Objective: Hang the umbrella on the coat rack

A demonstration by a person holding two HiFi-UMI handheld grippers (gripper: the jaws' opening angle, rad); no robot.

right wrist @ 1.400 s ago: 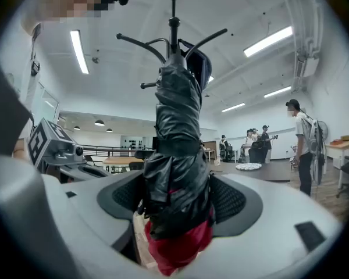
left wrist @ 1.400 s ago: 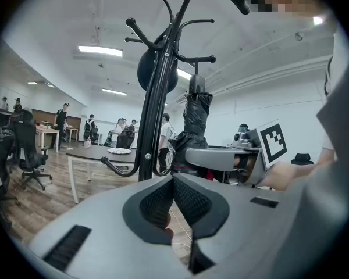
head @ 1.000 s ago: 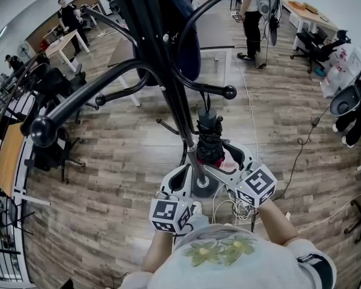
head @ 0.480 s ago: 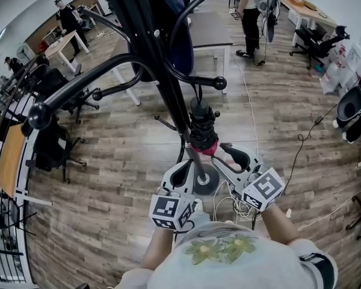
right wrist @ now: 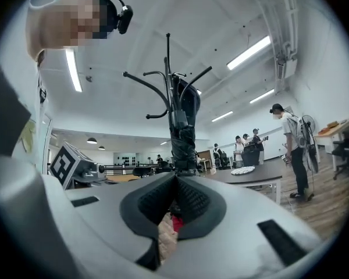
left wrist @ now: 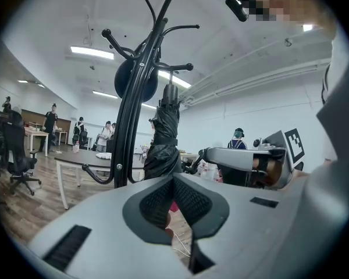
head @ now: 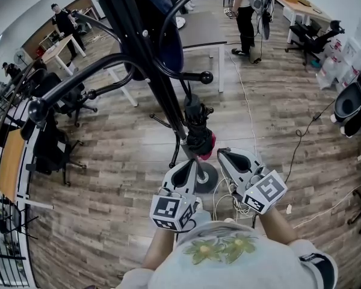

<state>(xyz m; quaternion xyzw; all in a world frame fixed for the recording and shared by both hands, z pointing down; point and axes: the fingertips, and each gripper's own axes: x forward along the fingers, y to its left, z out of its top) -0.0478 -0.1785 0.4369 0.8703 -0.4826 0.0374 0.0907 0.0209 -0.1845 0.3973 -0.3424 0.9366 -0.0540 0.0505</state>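
Wood-floored office: umbrella point(head: 198, 134) hangs from coat rack point(head: 159, 83) just ahead of both empty claws, left gripper point(head: 189, 163) shut, right gripper point(head: 221, 155) just closed. Looks finished.

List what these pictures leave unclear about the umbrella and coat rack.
- Coat rack top: head view, cut off by the upper edge.
- Umbrella lower end: left gripper view, hidden behind the left gripper.
- How the umbrella is attached: its top is small and dark against the rack in every view.
- Dark item hung on the rack: head view, too cropped to name.
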